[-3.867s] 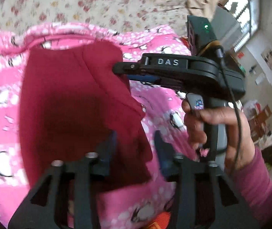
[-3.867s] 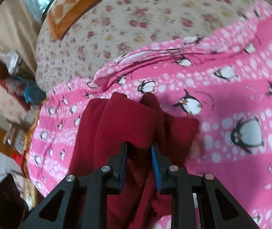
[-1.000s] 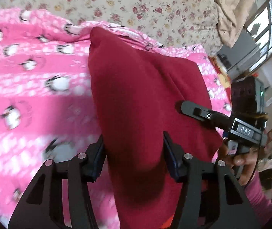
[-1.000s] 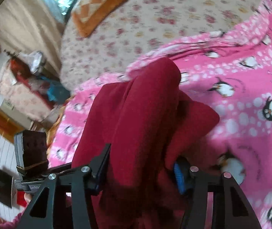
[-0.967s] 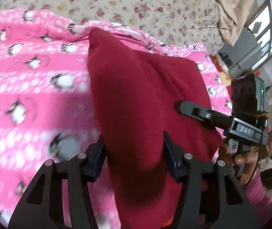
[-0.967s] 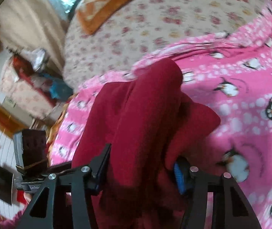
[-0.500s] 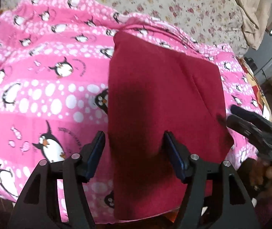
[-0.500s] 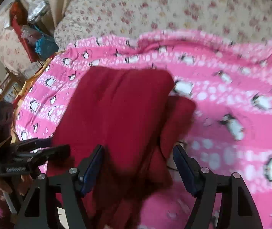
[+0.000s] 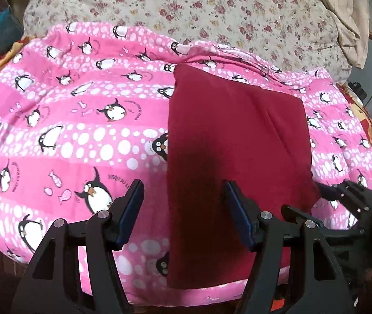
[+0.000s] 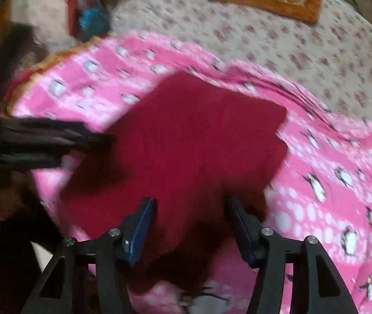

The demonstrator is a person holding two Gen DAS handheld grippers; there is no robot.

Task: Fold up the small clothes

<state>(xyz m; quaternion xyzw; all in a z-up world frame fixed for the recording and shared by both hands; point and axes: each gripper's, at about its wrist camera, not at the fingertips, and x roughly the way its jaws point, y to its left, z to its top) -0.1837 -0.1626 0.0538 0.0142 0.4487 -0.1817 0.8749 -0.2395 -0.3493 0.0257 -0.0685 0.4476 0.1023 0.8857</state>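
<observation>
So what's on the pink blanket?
Black-and-white penguins and white dots on the blanket, clearest in the left wrist view.

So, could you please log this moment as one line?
left gripper: open | right gripper: open | red garment: folded, flat on penguin blanket

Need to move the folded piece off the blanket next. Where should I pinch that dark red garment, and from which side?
Take the dark red garment at its near short edge, coming in low from the front. It lies flat as a long rectangle on the penguin blanket, and that edge overhangs near the open left gripper. The right gripper is open too.
</observation>
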